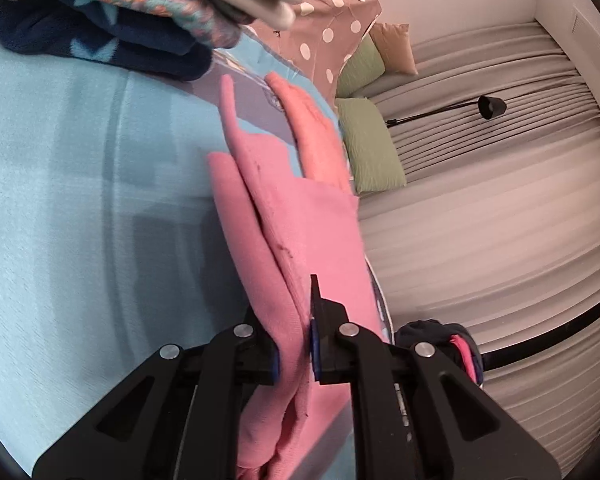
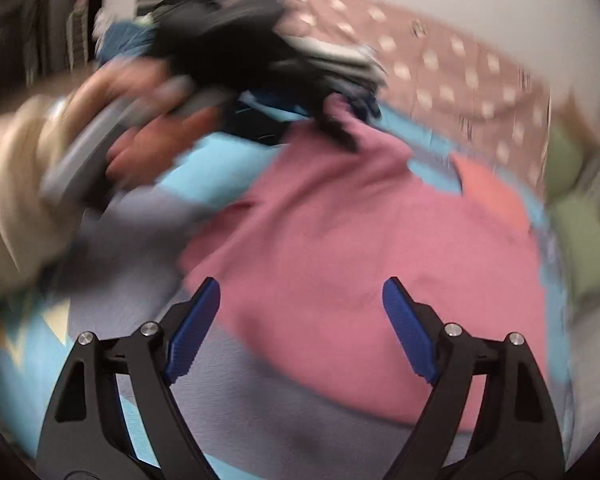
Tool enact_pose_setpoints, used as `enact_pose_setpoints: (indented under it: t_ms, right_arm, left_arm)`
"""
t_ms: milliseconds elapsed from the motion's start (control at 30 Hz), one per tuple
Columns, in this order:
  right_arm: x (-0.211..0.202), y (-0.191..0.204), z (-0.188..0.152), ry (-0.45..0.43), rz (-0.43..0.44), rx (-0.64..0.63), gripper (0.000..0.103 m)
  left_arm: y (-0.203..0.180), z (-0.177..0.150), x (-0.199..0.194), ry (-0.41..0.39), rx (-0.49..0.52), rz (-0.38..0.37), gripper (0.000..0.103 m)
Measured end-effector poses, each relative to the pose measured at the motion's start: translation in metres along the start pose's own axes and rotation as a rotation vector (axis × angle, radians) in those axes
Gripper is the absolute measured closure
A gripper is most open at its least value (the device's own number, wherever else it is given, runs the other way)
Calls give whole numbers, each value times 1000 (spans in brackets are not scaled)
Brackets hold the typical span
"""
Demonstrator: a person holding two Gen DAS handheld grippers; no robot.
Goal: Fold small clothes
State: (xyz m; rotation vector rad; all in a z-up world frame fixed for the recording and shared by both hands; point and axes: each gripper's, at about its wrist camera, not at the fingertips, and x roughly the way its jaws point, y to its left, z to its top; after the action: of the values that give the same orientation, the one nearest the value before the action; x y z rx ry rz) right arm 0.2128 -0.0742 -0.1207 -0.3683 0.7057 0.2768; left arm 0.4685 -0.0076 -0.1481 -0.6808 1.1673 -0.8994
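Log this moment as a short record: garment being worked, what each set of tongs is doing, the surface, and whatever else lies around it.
garment: pink garment, partly folded, layers bunched at the grip
left tongs: shut on the pink garment's edge
right tongs: open, nothing between them, above the pink garment
surface: light blue bedspread
nearby: stack of folded clothes beyond the garment; green cushions off the bed's side
view quality: right wrist view is blurred

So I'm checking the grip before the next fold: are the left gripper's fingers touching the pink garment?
Touching. The left wrist view shows the left gripper closed on a fold of the pink garment, the cloth pinched between both fingers.
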Motion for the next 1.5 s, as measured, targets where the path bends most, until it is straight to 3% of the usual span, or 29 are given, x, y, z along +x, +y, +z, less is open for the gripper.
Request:
enact_pose_setpoints:
  t_ms: [67, 200, 300, 467, 500, 567, 600, 633, 700, 900, 1000, 1033, 1100, 1267, 1400, 1500]
  right_arm:
    - [-1, 21, -5, -61, -61, -29, 18]
    - [14, 39, -7, -50, -146, -71, 18]
    - [18, 56, -7, -92, -329, -162, 18]
    - [47, 61, -4, -34, -471, -194, 21]
    - [51, 60, -3, -27, -497, -186, 27]
    - [58, 56, -2, -15, -571, -183, 51]
    - [57, 50, -1, -24, -587, -158, 74]
    - [54, 45, -1, -34, -586, -133, 86]
    - [45, 36, 0, -61, -591, -104, 91]
    - [-15, -6, -5, -205, -570, 53, 93]
    - [-54, -30, -8, -243, -526, 165, 93]
    - [-66, -50, -10, -250, -469, 237, 93]
    - [-82, -80, -13, -260, -414, 340, 93]
    - [-104, -139, -27, -275, -401, 466, 93]
    - [-106, -190, -49, -246, -304, 604, 93]
    - [-94, -220, -70, -213, -322, 651, 94]
  left_arm:
    - [-11, 4, 2, 4, -6, -16, 93]
    - [-22, 5, 2, 59, -47, -147, 93]
    - [-35, 8, 6, 75, -33, -179, 93]
    - [-48, 6, 13, 99, -36, -228, 93]
    - [-51, 6, 13, 102, -31, -230, 93]
    - [-54, 6, 13, 100, -23, -220, 93]
    - [-54, 6, 13, 101, -25, -218, 93]
    - [-55, 6, 14, 102, -31, -218, 93]
    - [-55, 10, 15, 101, -43, -221, 93]
    - [-76, 15, 10, 67, -31, -217, 93]
    - [-98, 18, 14, 56, -10, -231, 93]
    - [-106, 20, 18, 55, 1, -233, 93]
    - [-124, 22, 27, 50, 26, -240, 93]
    - [-170, 28, 68, 57, 70, -245, 93]
    - [-200, 34, 109, 65, 104, -254, 94]
    - [-213, 37, 143, 79, 142, -228, 94]
